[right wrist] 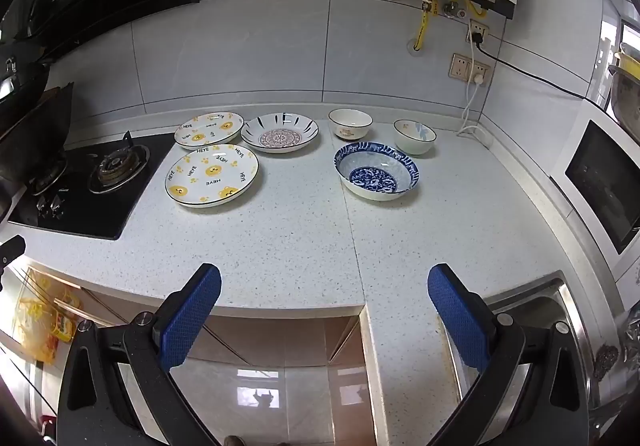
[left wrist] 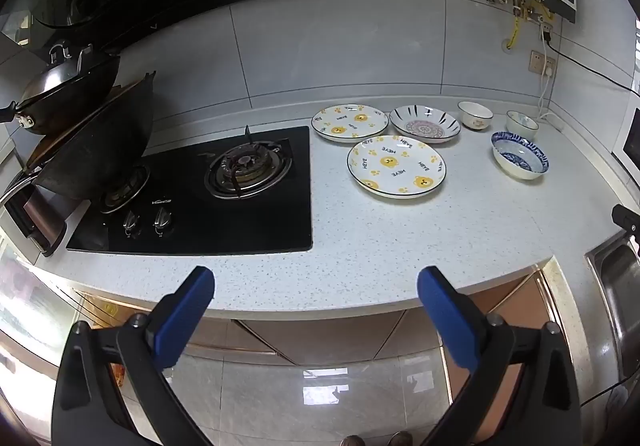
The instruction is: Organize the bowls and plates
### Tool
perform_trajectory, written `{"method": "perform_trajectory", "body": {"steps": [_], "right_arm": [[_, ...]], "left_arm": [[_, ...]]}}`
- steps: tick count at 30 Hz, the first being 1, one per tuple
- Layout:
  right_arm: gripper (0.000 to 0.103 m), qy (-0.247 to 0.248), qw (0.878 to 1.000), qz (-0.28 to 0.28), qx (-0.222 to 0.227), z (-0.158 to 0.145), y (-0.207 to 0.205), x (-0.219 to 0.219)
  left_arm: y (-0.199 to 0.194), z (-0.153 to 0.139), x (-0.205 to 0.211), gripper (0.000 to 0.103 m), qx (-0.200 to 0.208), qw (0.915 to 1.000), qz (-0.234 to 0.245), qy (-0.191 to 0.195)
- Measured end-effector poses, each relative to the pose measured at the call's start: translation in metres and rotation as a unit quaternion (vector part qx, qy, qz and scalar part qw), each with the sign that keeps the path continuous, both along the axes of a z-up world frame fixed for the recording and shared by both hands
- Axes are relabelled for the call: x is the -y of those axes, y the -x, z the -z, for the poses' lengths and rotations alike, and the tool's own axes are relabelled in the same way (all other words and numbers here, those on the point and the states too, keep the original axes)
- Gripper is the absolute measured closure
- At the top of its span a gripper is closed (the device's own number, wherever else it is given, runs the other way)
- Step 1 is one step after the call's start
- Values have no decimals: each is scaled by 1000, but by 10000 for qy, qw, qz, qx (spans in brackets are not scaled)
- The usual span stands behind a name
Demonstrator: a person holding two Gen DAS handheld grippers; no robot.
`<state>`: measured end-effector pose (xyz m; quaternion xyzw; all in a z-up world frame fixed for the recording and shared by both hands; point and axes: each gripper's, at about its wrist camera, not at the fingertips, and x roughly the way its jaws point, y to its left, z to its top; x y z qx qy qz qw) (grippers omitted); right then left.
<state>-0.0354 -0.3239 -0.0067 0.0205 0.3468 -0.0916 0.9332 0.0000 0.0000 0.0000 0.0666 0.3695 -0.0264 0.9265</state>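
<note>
Plates (right wrist: 212, 174) and bowls (right wrist: 376, 170) on counter (right wrist: 304, 246), both grippers (left wrist: 316, 282) (right wrist: 324, 282) spread wide, microwave (right wrist: 604, 182) only in right view.

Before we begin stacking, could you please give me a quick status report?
Left gripper open, empty; right gripper open, empty. Three patterned plates and three ceramic bowls separate, unstacked on the speckled white countertop. Approach unobstructed.

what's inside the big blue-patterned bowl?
Nothing visible inside the blue-patterned bowl: only its blue floral base and a glare spot show. The near inner wall is hidden by the rim, and the countertop beneath it is covered.
</note>
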Motion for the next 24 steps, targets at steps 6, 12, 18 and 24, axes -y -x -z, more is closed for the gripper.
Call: {"method": "perform_trajectory", "body": {"steps": [6, 12, 18, 24], "right_arm": [[1, -15, 10000, -1, -35, 0, -1, 0], [1, 6, 10000, 4, -23, 2, 2, 3], [1, 5, 10000, 7, -1, 2, 4, 2], [1, 8, 10000, 1, 16, 3, 6, 1]], "left_arm": [[0, 0, 0, 0, -2, 10000, 18, 40], [6, -1, 2, 0, 7, 10000, 39, 32], [8, -3, 6, 0, 7, 10000, 60, 5], [8, -4, 6, 0, -5, 10000, 63, 9]]}}
